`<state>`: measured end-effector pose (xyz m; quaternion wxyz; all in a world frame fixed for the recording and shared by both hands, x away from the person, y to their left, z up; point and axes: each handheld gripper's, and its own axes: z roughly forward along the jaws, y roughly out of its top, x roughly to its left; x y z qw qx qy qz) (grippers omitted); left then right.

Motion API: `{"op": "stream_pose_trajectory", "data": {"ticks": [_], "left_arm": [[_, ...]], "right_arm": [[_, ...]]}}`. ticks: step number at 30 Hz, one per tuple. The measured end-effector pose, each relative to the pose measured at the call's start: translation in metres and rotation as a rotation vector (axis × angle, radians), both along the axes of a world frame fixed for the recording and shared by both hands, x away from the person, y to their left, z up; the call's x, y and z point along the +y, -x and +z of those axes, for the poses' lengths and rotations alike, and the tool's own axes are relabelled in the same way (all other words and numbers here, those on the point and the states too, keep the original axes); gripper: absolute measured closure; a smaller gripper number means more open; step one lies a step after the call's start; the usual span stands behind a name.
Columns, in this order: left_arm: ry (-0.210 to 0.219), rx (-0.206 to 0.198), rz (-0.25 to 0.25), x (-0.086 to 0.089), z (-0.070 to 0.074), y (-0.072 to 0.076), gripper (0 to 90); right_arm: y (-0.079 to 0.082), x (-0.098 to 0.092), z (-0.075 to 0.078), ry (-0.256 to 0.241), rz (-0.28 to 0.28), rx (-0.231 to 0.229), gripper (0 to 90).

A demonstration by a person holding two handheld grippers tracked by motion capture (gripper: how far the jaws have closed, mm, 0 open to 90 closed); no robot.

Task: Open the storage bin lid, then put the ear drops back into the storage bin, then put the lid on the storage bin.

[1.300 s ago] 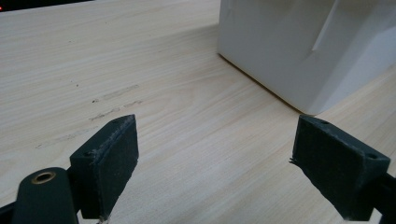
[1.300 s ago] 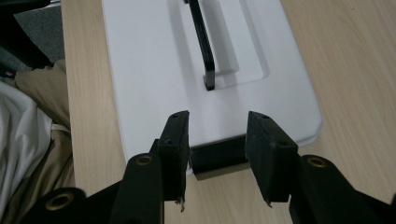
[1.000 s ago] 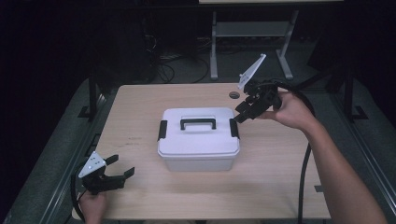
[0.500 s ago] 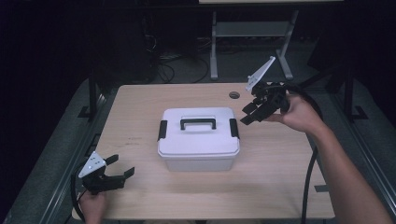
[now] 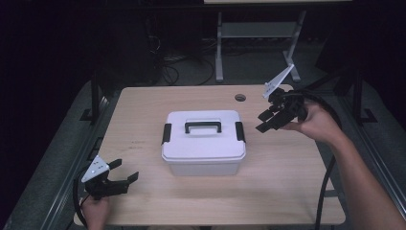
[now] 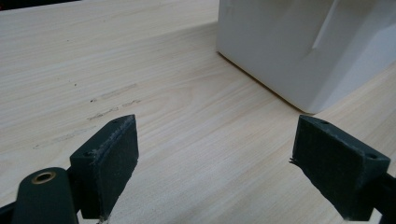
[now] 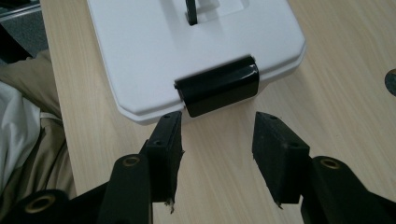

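Observation:
A white lidded box (image 5: 203, 143) with a black handle (image 5: 203, 125) and black side latches sits mid-table. My right gripper (image 5: 266, 121) hovers open just right of the box, its jaws pointing at the right latch (image 5: 239, 131). In the right gripper view the gripper (image 7: 217, 149) stands a little short of that black latch (image 7: 217, 88), holding nothing. My left gripper (image 5: 125, 172) rests open near the table's front left corner, well apart from the box. The left gripper view has its jaws (image 6: 215, 163) wide apart over bare wood, with the box's white corner (image 6: 308, 46) ahead.
The wooden table (image 5: 143, 110) has a round cable hole (image 5: 240, 97) at its back edge. A metal stand (image 5: 258, 33) and cables lie on the dark floor behind. A black cable (image 5: 325, 182) trails from the right gripper along the forearm.
The right gripper has drawn back to the right, away from the box's right latch. The left gripper has stayed put.

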<state>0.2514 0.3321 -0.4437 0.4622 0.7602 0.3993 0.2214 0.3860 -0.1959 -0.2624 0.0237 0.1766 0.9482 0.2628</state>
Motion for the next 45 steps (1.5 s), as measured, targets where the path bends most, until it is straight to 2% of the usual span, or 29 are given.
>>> {"op": "stream_pose_trajectory", "data": {"ticks": [10,45], "left_arm": [[-0.003,0.003,-0.003,0.0,0.0,0.0,13.6],[-0.003,0.003,0.0,-0.001,-0.001,0.0,13.6]], "right_arm": [[0.002,-0.007,-0.01,0.0,-0.015,0.021,52.1],[0.012,-0.032,-0.032,-0.01,-0.059,0.044,51.3]]}}
